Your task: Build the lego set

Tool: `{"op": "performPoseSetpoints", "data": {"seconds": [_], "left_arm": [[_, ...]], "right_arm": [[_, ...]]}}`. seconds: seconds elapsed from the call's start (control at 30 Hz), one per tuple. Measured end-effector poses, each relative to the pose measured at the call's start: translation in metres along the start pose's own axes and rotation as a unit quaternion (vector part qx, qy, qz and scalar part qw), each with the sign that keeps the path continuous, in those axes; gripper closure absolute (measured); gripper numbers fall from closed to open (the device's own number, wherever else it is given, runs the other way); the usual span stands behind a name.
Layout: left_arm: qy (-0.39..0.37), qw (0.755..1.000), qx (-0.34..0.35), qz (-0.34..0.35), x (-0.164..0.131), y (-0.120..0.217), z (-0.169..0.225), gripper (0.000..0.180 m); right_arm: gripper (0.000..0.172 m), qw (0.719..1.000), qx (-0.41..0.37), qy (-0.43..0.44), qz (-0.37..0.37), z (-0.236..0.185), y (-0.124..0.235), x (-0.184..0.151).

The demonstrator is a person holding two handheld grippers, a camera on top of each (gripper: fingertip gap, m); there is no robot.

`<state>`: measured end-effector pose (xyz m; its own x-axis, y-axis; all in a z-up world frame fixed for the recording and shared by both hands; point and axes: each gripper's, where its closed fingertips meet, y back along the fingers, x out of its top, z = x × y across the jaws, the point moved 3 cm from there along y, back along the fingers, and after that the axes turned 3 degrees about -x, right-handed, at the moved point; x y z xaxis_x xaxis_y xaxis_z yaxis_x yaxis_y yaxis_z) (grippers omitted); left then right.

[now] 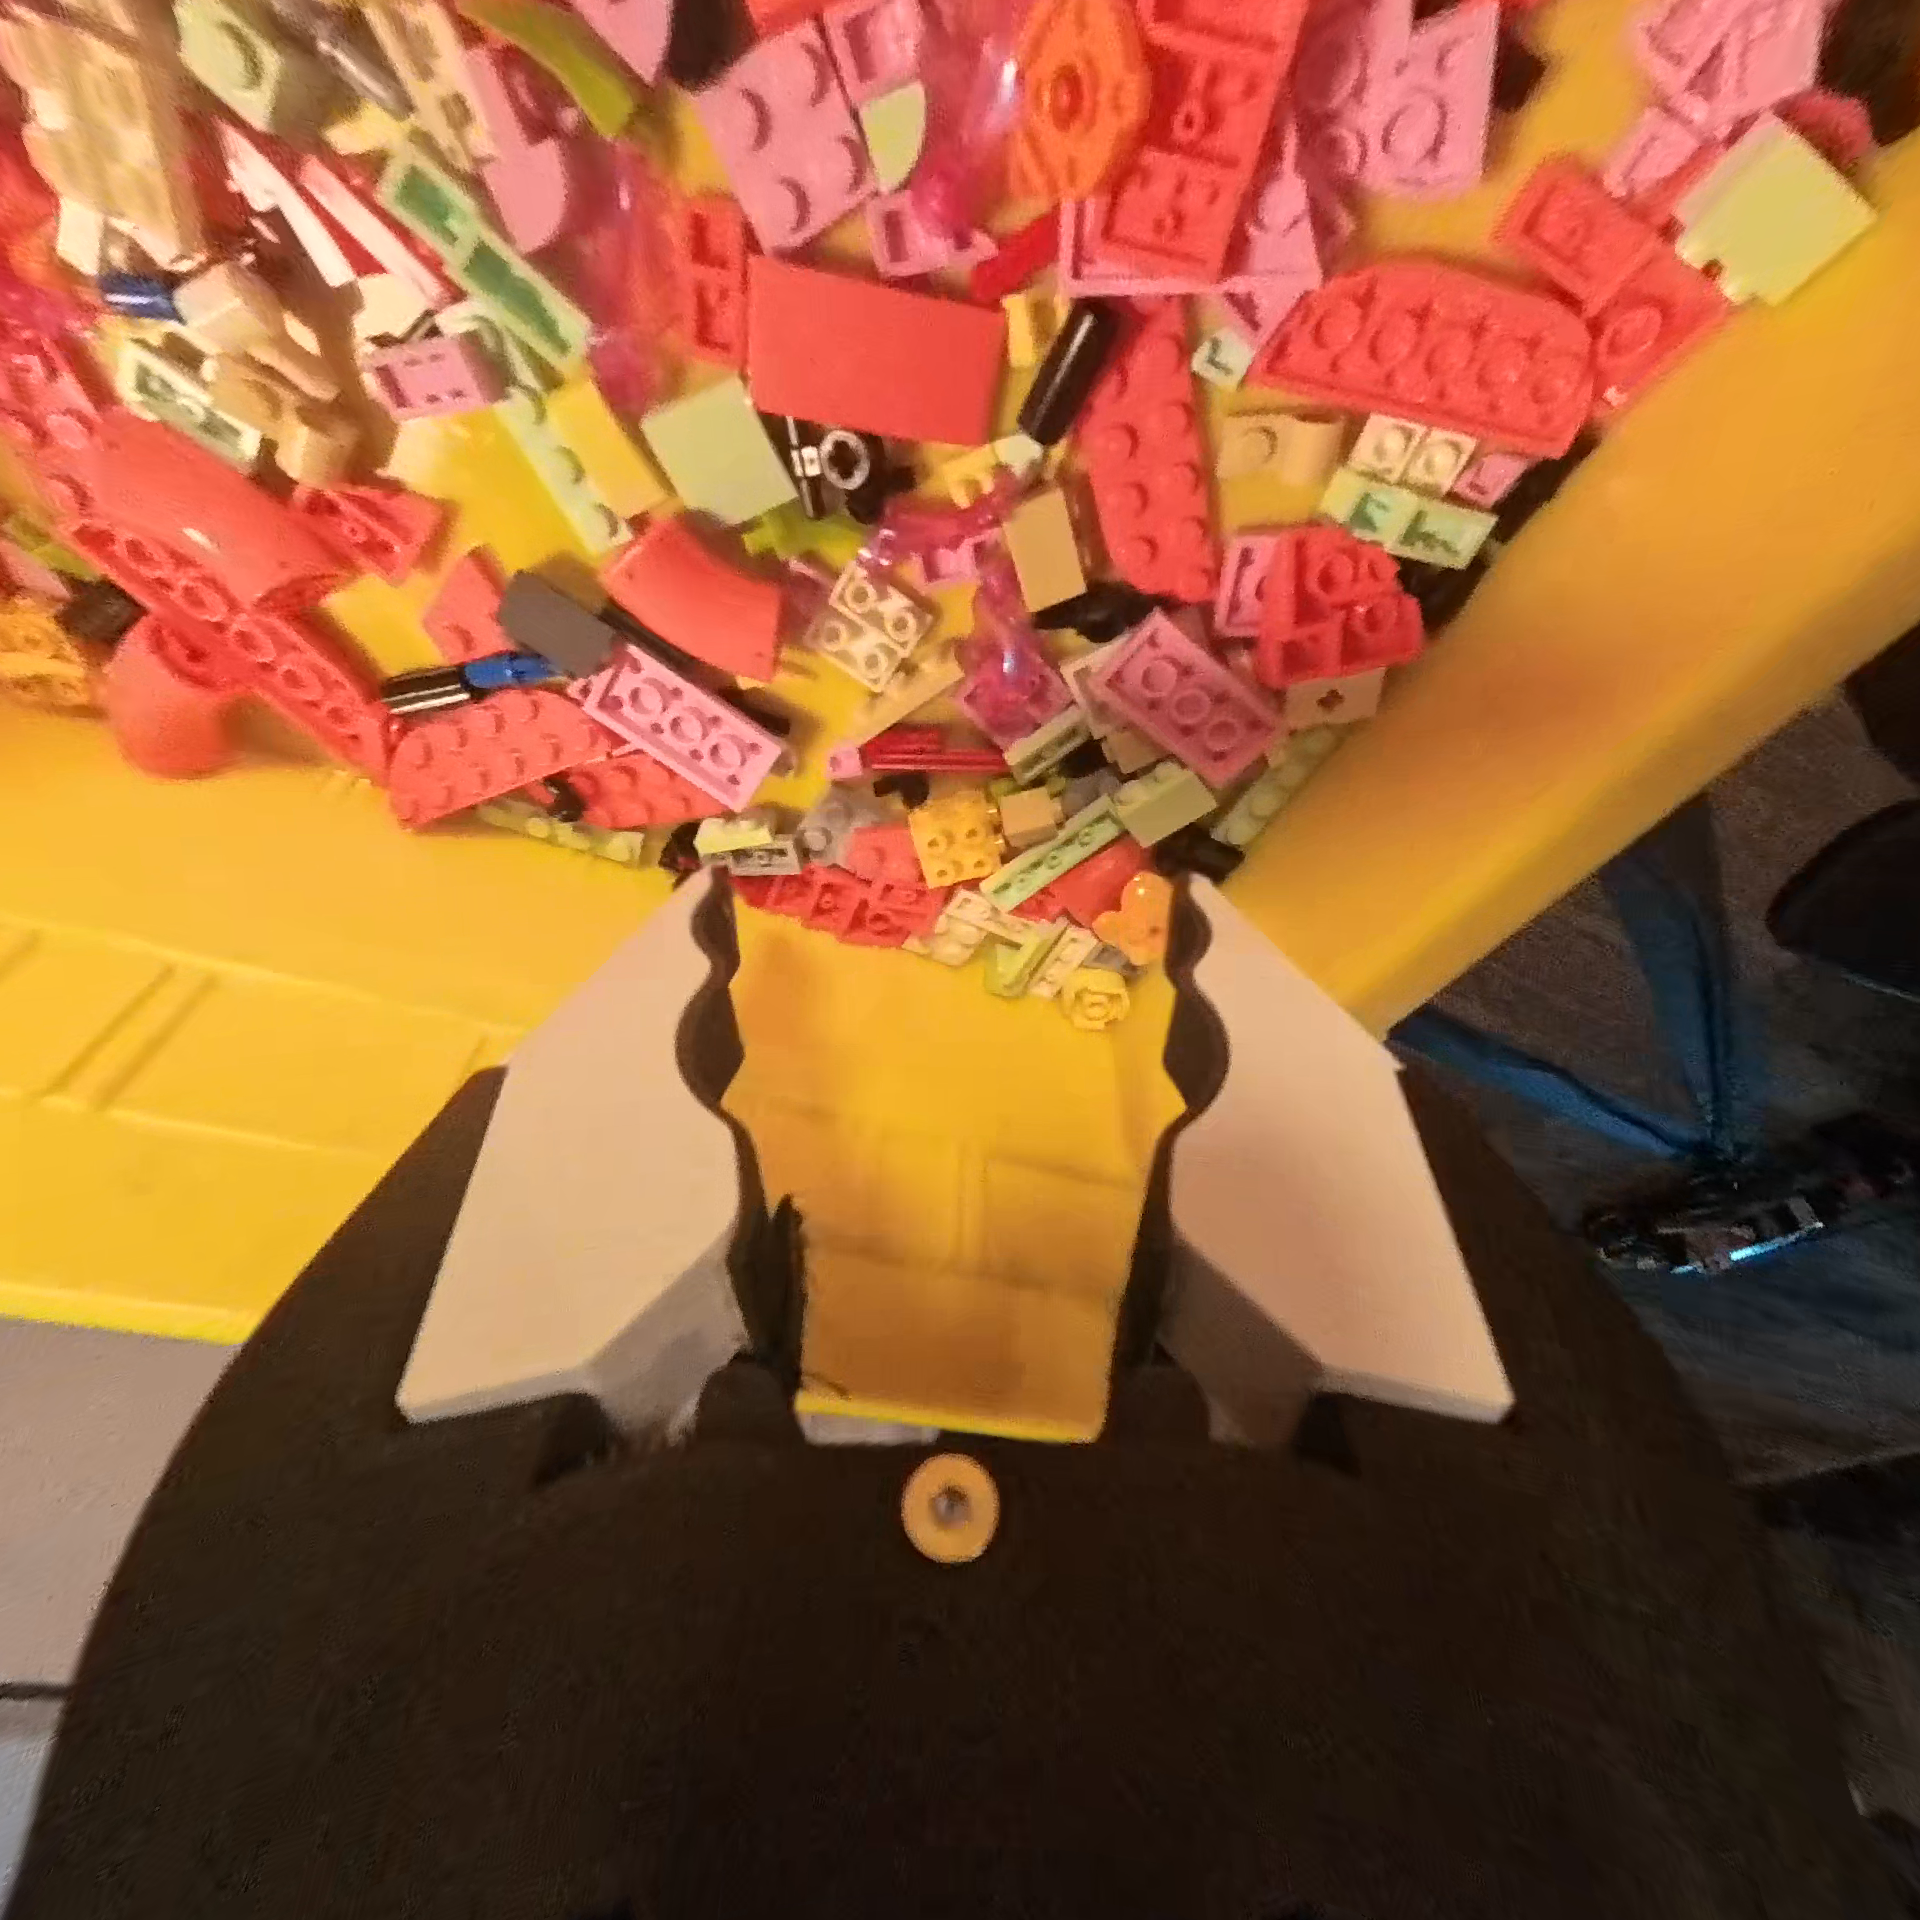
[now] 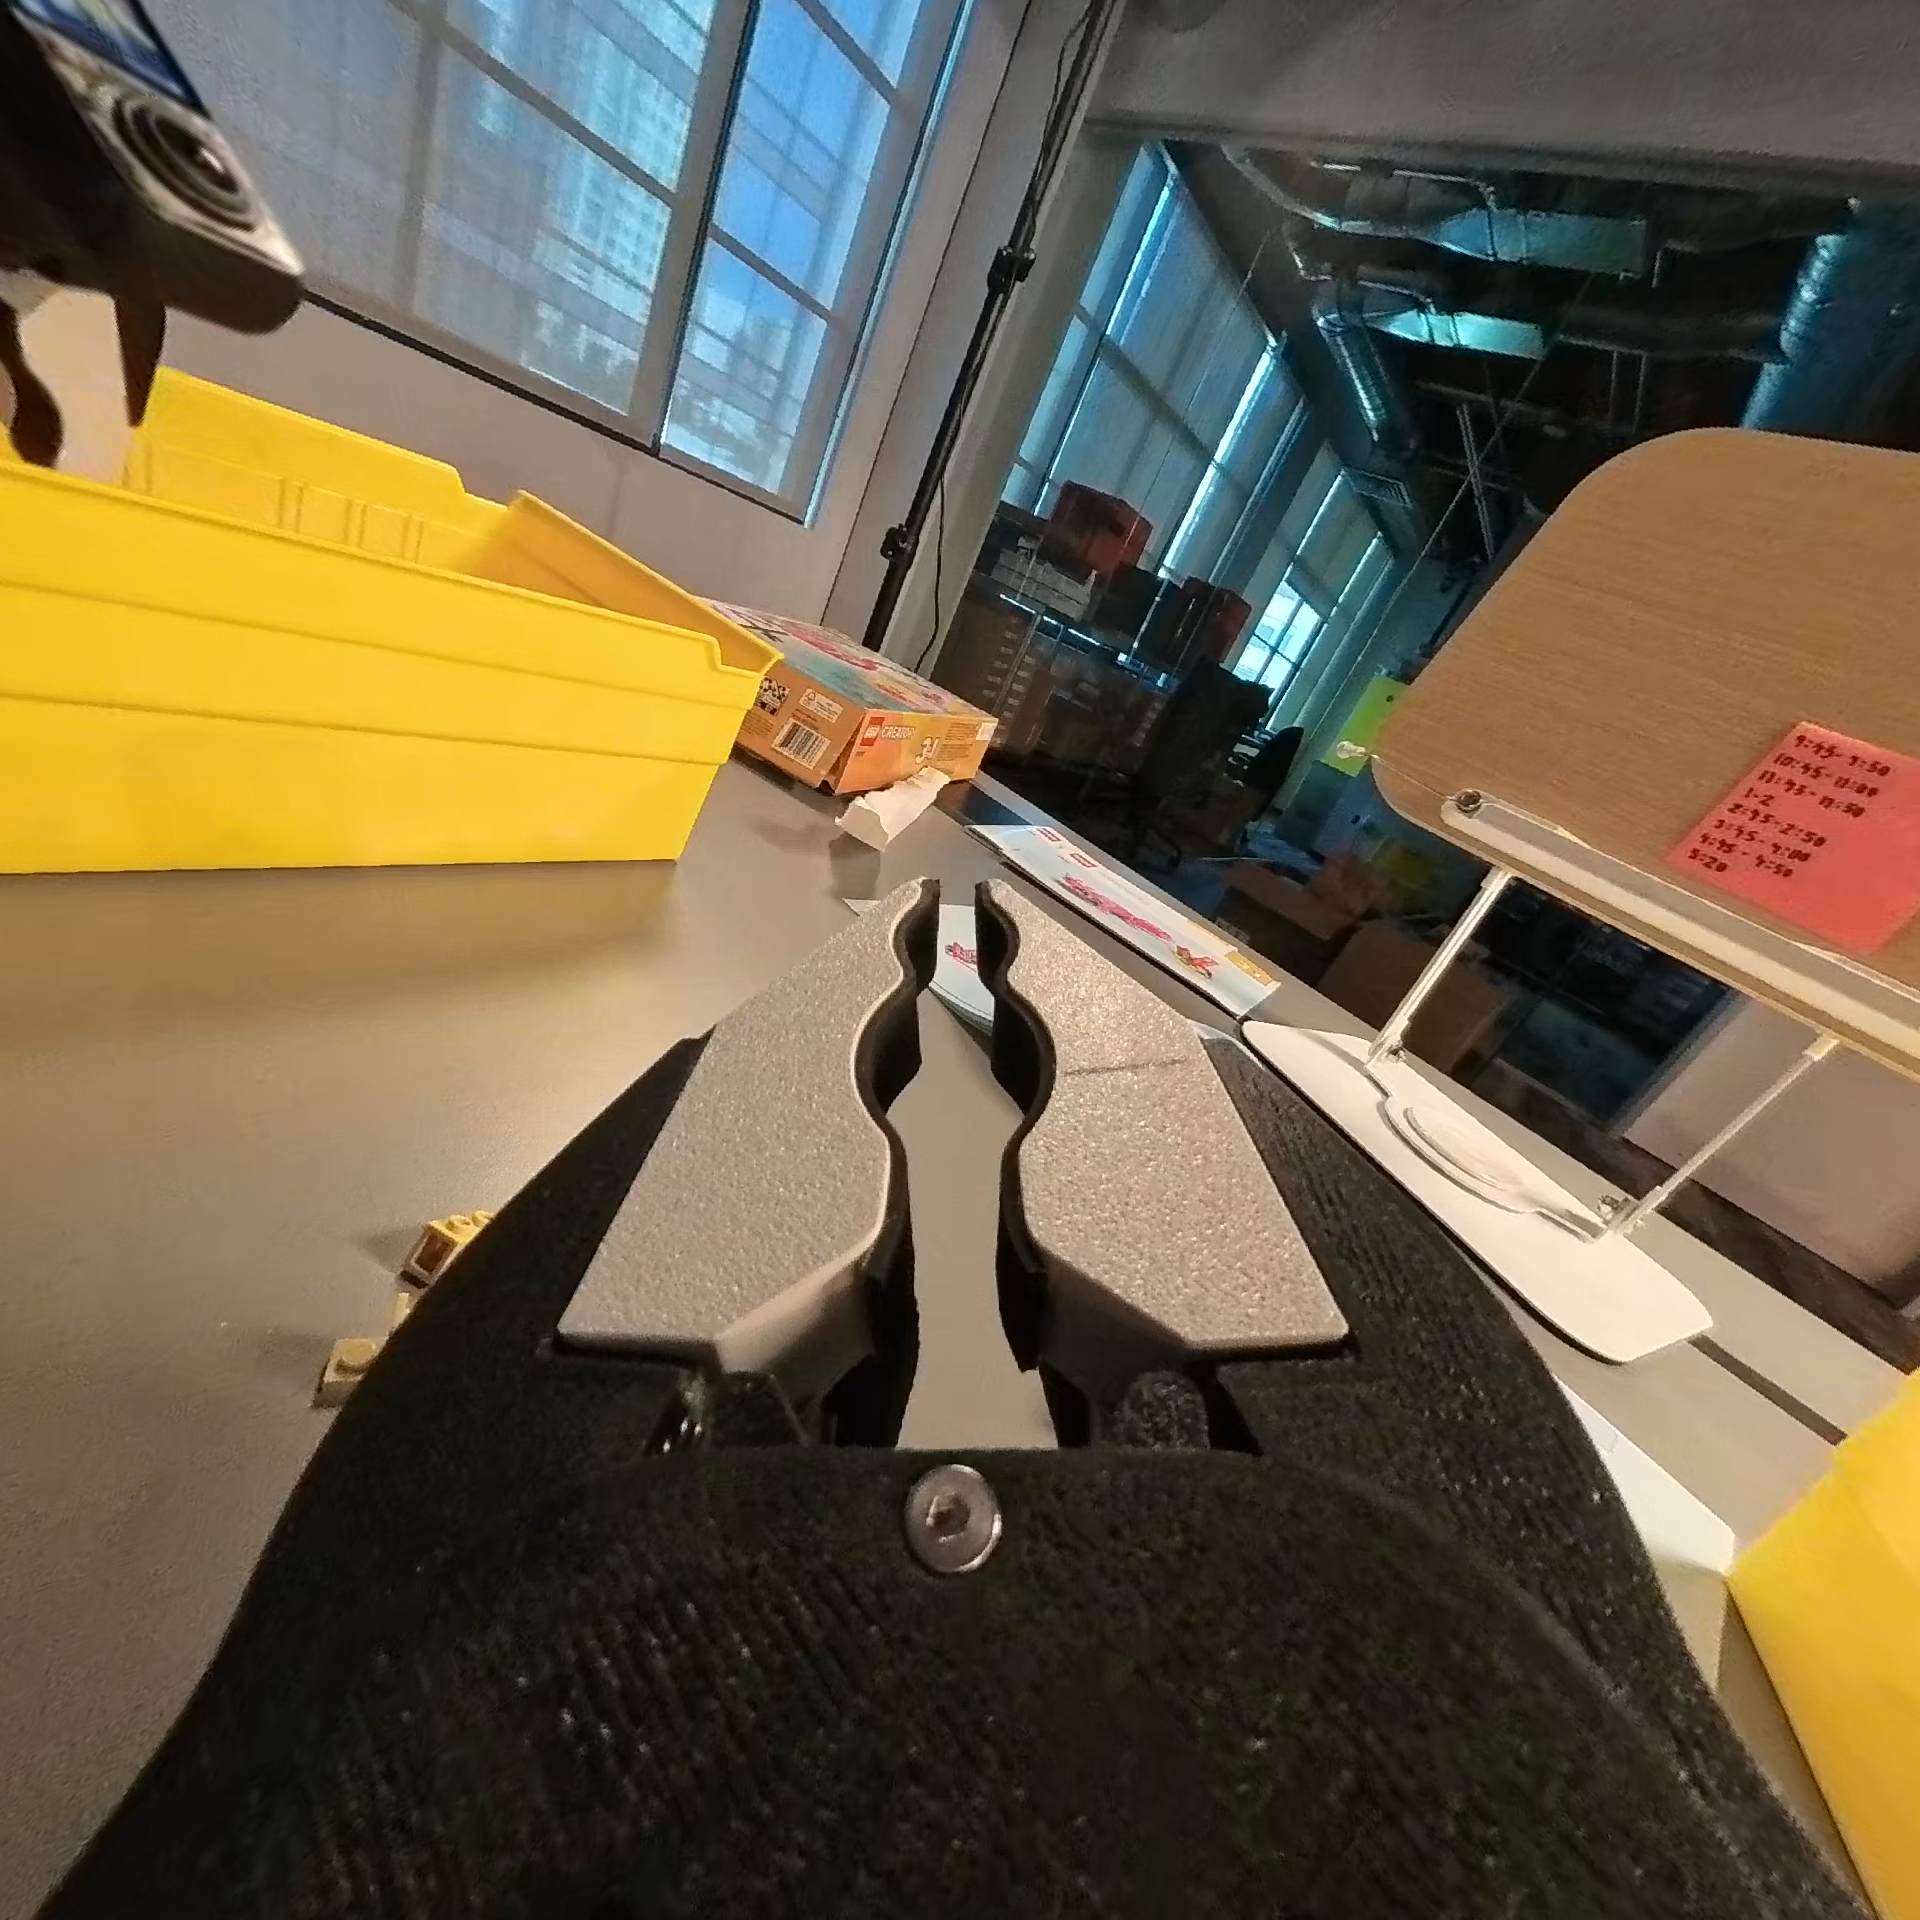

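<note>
- Left gripper [image 1: 951,894]: jaws wide, nothing clamped, tips at the near edge of a toy brick pile [image 1: 935,520] inside a yellow bin [image 1: 1558,623]; small orange piece [image 1: 1138,920] just beside the pad at 3 o'clock.
- Right gripper [image 2: 958,885]: jaws narrow, a slit between the pads, nothing in it, above a grey table [image 2: 260,1039].
- Tan bricks [image 2: 447,1247] loose on the table at 8 o'clock, seen only by the right wrist.
- Printed leaflets [image 2: 1132,914] ahead at 1 o'clock.
- Yellow bin [image 2: 364,727] at 10 o'clock; orange toy-set box [image 2: 862,727] with logo and barcode behind it.
- Pink handwritten sticky note [image 2: 1808,842] on a wooden board [image 2: 1662,623] at 2 o'clock.
- Bin contents shown only by the left wrist.
</note>
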<state>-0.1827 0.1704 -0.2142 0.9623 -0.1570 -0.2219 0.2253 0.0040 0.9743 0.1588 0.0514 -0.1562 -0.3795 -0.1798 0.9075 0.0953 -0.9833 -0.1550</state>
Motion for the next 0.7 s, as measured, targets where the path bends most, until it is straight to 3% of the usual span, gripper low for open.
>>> {"op": "performPoseSetpoints", "data": {"seconds": [0.13, 0.2, 0.33, 0.5, 0.57, 0.7], "left_arm": [[-0.008, 1.000, 0.008, 0.004, 0.007, -0.010, -0.001, 0.099], [-0.015, 1.000, 0.011, 0.010, 0.012, -0.009, -0.003, 0.090], [-0.010, 0.997, 0.038, 0.070, 0.033, -0.001, -0.013, 0.096], [-0.014, 0.987, 0.139, 0.081, 0.044, -0.001, -0.043, 0.105], [-0.009, 0.984, 0.147, 0.097, 0.046, 0.003, -0.047, 0.105], [-0.021, 0.986, 0.034, 0.163, 0.049, 0.019, -0.021, 0.103]], "right_arm": [[0.167, 1.000, 0.000, 0.001, 0.000, 0.000, 0.000, 0.000], [0.167, 1.000, 0.000, 0.001, -0.001, 0.000, 0.000, 0.000], [0.167, 1.000, 0.001, 0.001, -0.001, 0.000, -0.001, 0.000], [0.167, 1.000, 0.000, 0.000, -0.001, 0.001, -0.001, -0.001], [0.167, 1.000, -0.001, 0.000, -0.001, 0.001, -0.001, -0.001], [0.167, 1.000, 0.001, 0.001, 0.001, 0.000, 0.000, 0.000]]}}
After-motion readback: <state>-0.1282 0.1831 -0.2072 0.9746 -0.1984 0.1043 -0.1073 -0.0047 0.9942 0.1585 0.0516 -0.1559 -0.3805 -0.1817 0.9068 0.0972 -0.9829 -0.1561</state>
